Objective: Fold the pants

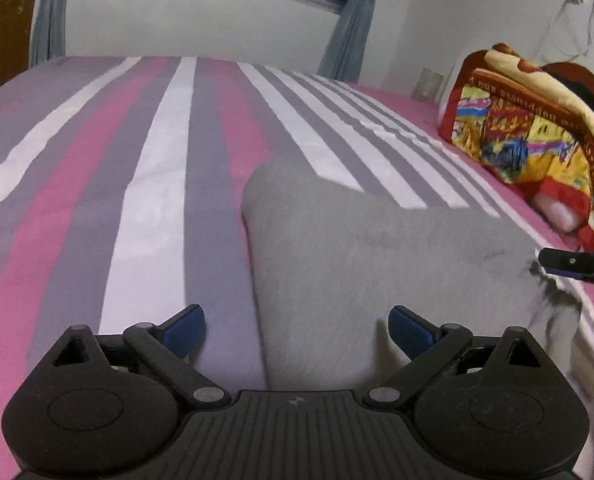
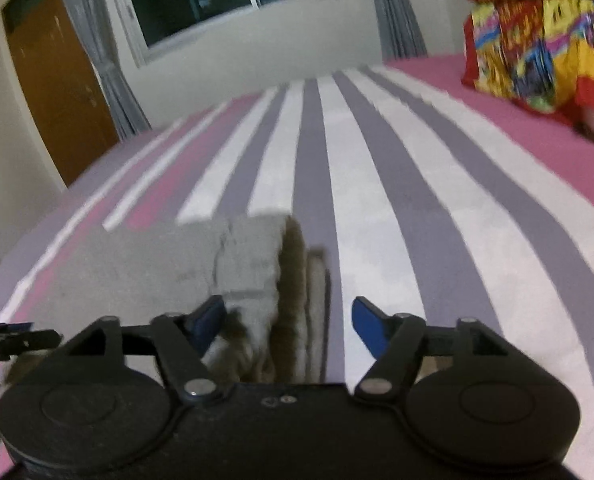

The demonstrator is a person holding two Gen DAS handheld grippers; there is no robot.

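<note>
Grey pants (image 1: 361,264) lie on the striped bed, folded into a flat block. In the left wrist view my left gripper (image 1: 297,326) is open, its blue pads on either side of the pants' near left edge, holding nothing. The right gripper (image 1: 573,264) shows at the pants' right edge. In the right wrist view my right gripper (image 2: 287,324) is open over the elastic waistband end of the pants (image 2: 253,264), where stacked layers show. The left gripper's tip (image 2: 17,338) shows at the far left.
The bed sheet (image 1: 157,184) has pink, grey and white stripes. A colourful folded blanket (image 1: 529,136) sits at the bed's right side, also in the right wrist view (image 2: 545,36). A window, curtains and a wooden door (image 2: 57,80) stand beyond the bed.
</note>
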